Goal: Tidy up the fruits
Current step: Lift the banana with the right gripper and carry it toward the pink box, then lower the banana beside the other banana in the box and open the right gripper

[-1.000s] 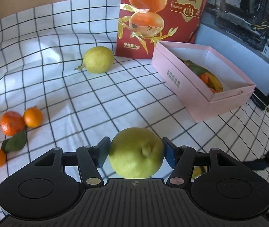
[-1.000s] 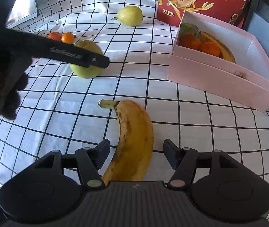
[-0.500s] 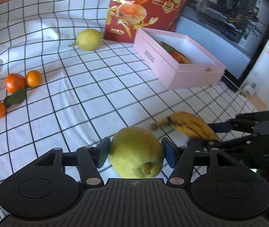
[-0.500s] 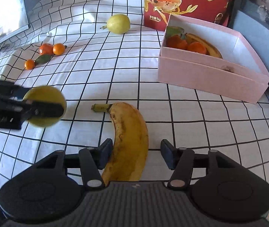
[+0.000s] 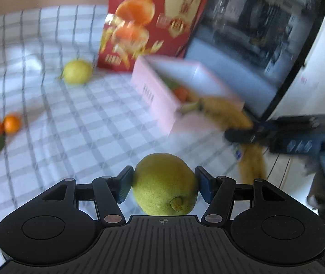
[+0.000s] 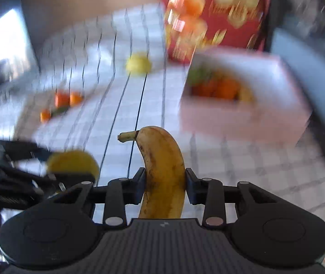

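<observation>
My left gripper (image 5: 163, 187) is shut on a green-yellow pear (image 5: 164, 183) and holds it above the checked cloth. My right gripper (image 6: 164, 187) is shut on a spotted banana (image 6: 162, 173), lifted off the cloth; it also shows in the left wrist view (image 5: 226, 111). The pink box (image 5: 162, 98) (image 6: 242, 116) lies ahead with oranges and a banana inside. A second pear (image 5: 77, 72) (image 6: 138, 65) lies on the cloth at the back. Both views are blurred.
Small oranges with a leaf (image 5: 0, 125) (image 6: 65, 99) lie at the left on the cloth. A red printed carton (image 5: 153, 22) stands behind the pink box. A dark screen (image 5: 260, 38) stands to the right.
My right gripper has closed on the banana and lifted it toward the pink box. My left gripper has moved with the pear, turning toward the box.
</observation>
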Demonstrator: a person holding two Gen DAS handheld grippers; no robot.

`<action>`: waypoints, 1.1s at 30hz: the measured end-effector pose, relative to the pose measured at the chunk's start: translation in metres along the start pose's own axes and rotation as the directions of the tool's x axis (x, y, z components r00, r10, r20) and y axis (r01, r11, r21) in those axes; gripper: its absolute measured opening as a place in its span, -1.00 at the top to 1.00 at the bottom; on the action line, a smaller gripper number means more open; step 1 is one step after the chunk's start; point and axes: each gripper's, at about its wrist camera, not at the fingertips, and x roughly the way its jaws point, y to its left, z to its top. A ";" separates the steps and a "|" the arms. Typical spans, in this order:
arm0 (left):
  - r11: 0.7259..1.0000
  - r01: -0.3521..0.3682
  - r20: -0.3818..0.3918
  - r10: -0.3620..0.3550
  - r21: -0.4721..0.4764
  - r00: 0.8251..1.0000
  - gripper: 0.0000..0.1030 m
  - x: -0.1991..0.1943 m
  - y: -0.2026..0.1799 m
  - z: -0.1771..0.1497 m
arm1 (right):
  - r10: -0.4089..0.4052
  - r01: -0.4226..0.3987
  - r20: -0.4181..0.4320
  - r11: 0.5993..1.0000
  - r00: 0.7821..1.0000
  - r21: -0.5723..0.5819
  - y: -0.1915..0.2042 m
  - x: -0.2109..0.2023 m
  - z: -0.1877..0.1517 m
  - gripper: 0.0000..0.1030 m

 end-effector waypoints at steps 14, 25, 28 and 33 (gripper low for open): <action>0.993 0.117 0.189 -0.115 0.000 0.975 -0.26 0.061 -0.057 0.106 | -0.190 0.198 0.126 0.978 0.974 -0.060 -0.109 0.008 0.139 0.32; 0.992 -0.032 0.018 0.035 -0.123 0.999 -0.26 0.061 -0.042 0.049 | -0.217 0.210 -0.064 0.972 0.974 -0.101 -0.134 0.149 0.108 0.32; 0.986 -0.072 -0.002 0.073 -0.147 0.997 -0.26 0.056 -0.034 0.040 | -0.177 0.171 -0.102 0.983 0.979 -0.066 -0.138 0.161 0.093 0.31; 0.976 -0.111 -0.009 0.111 -0.188 0.994 -0.26 0.055 -0.026 0.038 | -0.149 0.149 -0.078 0.989 0.986 -0.002 -0.147 0.152 0.087 0.28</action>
